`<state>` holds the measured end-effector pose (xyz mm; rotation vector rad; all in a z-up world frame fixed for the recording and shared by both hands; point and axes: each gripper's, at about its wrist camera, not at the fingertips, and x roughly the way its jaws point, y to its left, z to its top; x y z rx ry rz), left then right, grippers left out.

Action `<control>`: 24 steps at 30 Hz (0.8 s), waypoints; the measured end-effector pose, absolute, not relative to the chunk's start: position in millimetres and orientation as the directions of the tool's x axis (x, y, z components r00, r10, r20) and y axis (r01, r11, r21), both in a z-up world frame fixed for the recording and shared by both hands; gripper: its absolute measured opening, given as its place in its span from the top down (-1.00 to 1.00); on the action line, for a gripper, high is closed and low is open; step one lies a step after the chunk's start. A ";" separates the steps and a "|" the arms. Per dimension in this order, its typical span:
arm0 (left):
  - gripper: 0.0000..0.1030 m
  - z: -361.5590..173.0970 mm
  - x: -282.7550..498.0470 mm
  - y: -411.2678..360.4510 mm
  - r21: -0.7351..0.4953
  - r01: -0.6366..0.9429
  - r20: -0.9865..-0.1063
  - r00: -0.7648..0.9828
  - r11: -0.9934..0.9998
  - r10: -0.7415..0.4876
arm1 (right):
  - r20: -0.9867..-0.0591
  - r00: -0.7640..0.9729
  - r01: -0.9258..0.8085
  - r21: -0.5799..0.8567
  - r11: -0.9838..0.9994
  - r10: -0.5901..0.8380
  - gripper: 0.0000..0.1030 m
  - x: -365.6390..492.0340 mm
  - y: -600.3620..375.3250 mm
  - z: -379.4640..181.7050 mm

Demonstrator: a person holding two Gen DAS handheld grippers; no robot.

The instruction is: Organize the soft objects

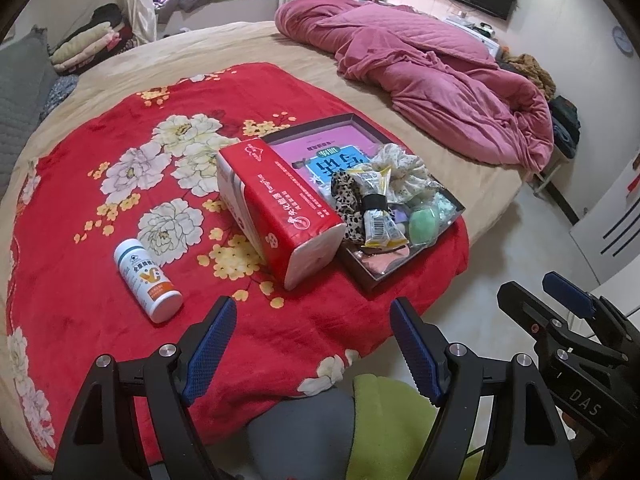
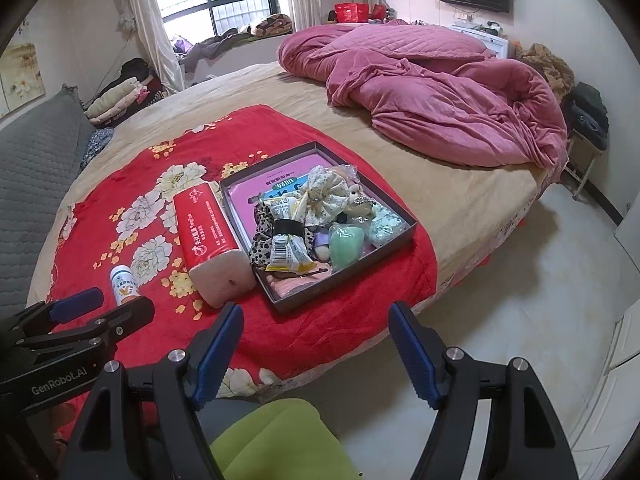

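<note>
A shallow dark box (image 1: 404, 266) (image 2: 344, 276) lies on a red floral blanket (image 1: 100, 208) (image 2: 120, 184) on the bed. Inside it are a leopard scrunchie (image 1: 346, 204) (image 2: 262, 236), a floral scrunchie (image 1: 404, 168) (image 2: 328, 192), snack packets (image 1: 380, 224) (image 2: 286, 252) and a green sponge (image 1: 425, 220) (image 2: 346, 246). A red tissue pack (image 1: 276, 208) (image 2: 208, 232) leans against the box's left side. Left of it lies a white bottle (image 1: 146, 280) (image 2: 124, 280). My left gripper (image 1: 314, 344) (image 2: 80, 304) and right gripper (image 2: 316, 332) (image 1: 568, 300) hover open and empty at the bed's near edge.
A crumpled pink duvet (image 1: 440, 80) (image 2: 440, 100) covers the bed's far right. Folded clothes (image 1: 84, 44) are piled at the back left by the curtain. Pale floor (image 2: 500, 300) runs along the bed's right side. Lime-green fabric (image 1: 384, 412) (image 2: 280, 436) shows below the grippers.
</note>
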<state>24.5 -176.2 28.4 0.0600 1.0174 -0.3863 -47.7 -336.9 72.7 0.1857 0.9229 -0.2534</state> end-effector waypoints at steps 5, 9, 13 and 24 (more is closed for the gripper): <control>-0.55 27.5 24.8 -175.4 -0.128 0.338 -0.840 0.464 0.932 -0.283 | -0.805 0.578 0.295 0.051 0.954 -0.136 -0.44 -47.8 -336.5 72.7; -0.55 26.8 25.2 -175.2 -0.124 0.338 -0.842 0.462 0.933 -0.280 | -0.807 0.576 0.292 0.048 0.955 -0.135 -0.44 -47.9 -336.8 72.2; -0.55 26.3 25.8 -174.9 -0.123 0.338 -0.842 0.462 0.933 -0.278 | -0.808 0.573 0.295 0.044 0.955 -0.140 -0.44 -48.0 -337.1 71.7; -0.55 25.1 25.3 -175.0 -0.114 0.326 -0.847 0.462 0.938 -0.263 | -0.809 0.570 0.296 0.043 0.954 -0.140 -0.44 -48.3 -336.6 71.0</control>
